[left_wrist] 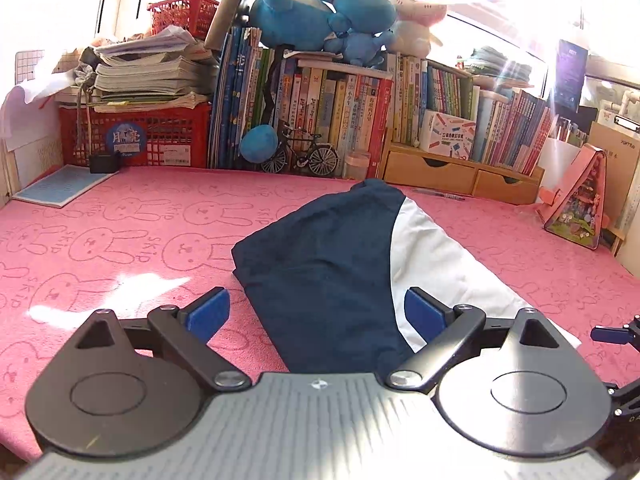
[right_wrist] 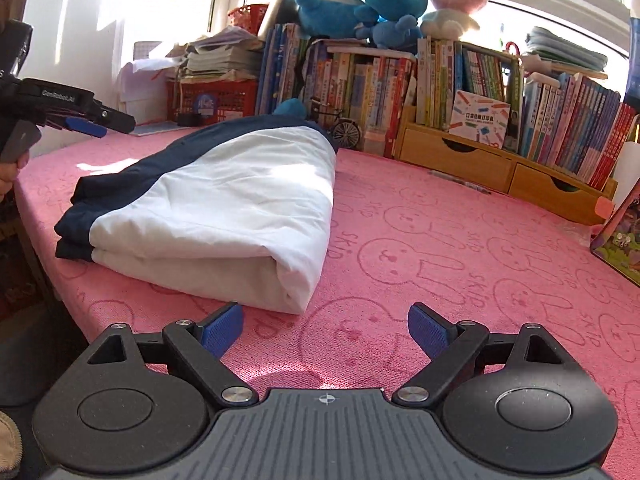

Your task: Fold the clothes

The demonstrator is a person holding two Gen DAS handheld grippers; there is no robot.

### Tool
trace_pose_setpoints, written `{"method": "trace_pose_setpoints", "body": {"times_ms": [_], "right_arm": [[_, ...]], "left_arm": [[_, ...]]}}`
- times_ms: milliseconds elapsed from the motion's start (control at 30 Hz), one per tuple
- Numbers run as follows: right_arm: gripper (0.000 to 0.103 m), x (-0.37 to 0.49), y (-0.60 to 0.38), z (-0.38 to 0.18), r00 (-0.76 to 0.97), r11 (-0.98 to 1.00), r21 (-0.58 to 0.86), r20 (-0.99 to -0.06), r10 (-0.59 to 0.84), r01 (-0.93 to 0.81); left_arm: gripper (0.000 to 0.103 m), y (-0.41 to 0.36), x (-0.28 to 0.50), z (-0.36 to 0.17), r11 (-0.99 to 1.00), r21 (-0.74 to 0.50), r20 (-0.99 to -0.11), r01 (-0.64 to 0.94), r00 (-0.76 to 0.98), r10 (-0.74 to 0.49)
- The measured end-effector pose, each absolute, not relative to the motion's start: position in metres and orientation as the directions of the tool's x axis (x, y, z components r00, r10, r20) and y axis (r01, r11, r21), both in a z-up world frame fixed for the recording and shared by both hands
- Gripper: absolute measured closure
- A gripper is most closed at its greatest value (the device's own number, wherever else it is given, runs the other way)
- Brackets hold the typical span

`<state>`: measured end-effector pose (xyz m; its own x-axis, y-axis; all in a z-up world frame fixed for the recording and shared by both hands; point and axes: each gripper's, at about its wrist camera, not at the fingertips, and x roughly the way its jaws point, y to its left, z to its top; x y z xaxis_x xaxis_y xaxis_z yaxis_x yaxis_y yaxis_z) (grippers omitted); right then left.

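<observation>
Your left gripper [left_wrist: 316,314] stands wide, holding nothing; its blue ribbed pads [left_wrist: 208,314] hover over the near end of the garment [left_wrist: 332,268]. Your right gripper [right_wrist: 325,330] is also wide and empty, its pads [right_wrist: 222,330] just short of the garment's [right_wrist: 224,216] folded white corner. The garment is a soft, lightly creased bundle, navy on one side and white on the other, folded into a long thick oblong lying flat on the table [right_wrist: 460,248]. The table carries a pink, nubby cloth printed with rabbit outlines. Along its far edge stand upright books [left_wrist: 340,112], a red lattice crate [left_wrist: 152,132], wooden drawers [right_wrist: 480,164] and plush toys [left_wrist: 332,4].
</observation>
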<state>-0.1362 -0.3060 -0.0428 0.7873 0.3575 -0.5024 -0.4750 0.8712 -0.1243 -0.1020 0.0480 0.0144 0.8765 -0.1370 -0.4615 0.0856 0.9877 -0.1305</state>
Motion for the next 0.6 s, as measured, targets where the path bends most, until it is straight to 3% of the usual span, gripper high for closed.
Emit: {"method": "trace_pose_setpoints", "body": {"times_ms": [100,300,600], "right_arm": [[0.013,-0.132,-0.294,-0.047,0.795,0.862,-0.160,-0.496,0.351,-0.480],[0.013,-0.115,-0.272,-0.048,0.804,0.853,-0.179,-0.471,0.364,-0.491],[0.013,-0.100,-0.262,-0.048,0.803,0.856,-0.154,-0.458,0.382,-0.494]], "left_arm": [[0.000,0.044,-0.138,0.016,0.991,-0.101,-0.427,0.089,0.896,-0.125],[0.000,0.048,-0.159,0.005,0.971,-0.234,-0.504,0.057,0.847,-0.171],[0.000,-0.038,-0.177,-0.015,0.913,0.278,-0.483,0.300,0.865,-0.137]]}}
